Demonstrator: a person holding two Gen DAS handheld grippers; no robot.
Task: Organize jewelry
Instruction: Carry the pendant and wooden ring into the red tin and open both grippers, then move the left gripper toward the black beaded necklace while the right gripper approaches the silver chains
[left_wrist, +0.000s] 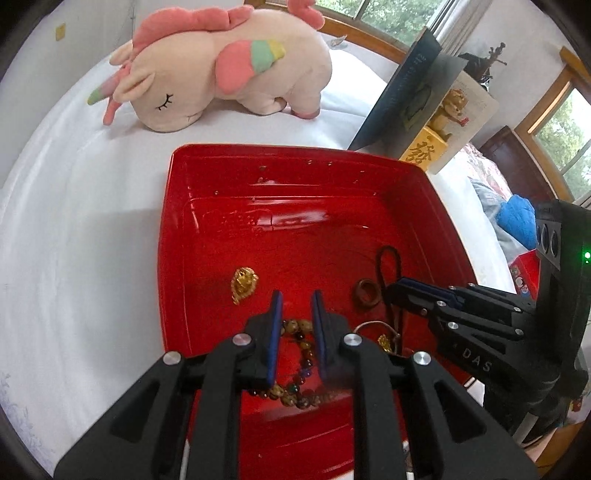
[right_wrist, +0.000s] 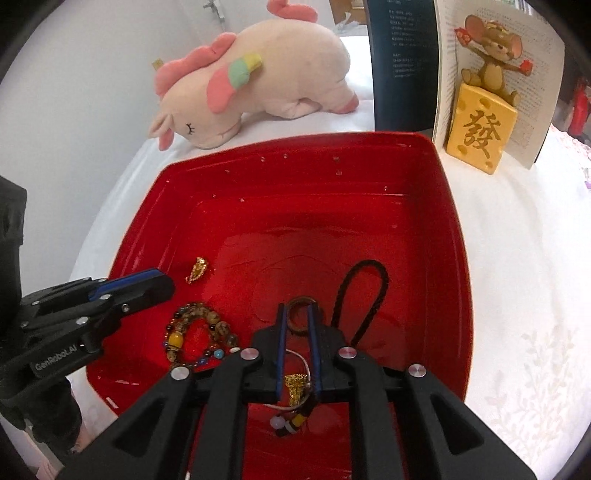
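A red tray (left_wrist: 173, 229) (right_wrist: 452, 236) holds the jewelry. A gold pendant (left_wrist: 243, 282) (right_wrist: 197, 269) lies at its left. A beaded bracelet (left_wrist: 303, 369) (right_wrist: 199, 332) lies under my left gripper (left_wrist: 297, 301), which is open and empty above it. A brown ring (left_wrist: 365, 293) (right_wrist: 299, 314) on a black cord (left_wrist: 388, 269) (right_wrist: 364, 291) lies at the right. My right gripper (right_wrist: 297, 312) is open, its fingertips either side of the ring. A second gold charm (right_wrist: 295, 386) (left_wrist: 384, 341) on a thin cord lies between its fingers.
The tray sits on a white cloth (left_wrist: 81, 221). A pink unicorn plush (left_wrist: 221, 70) (right_wrist: 258, 81) lies behind it. An open book (right_wrist: 406, 62) and a mouse figurine on a yellow block (right_wrist: 480, 125) stand at the back right.
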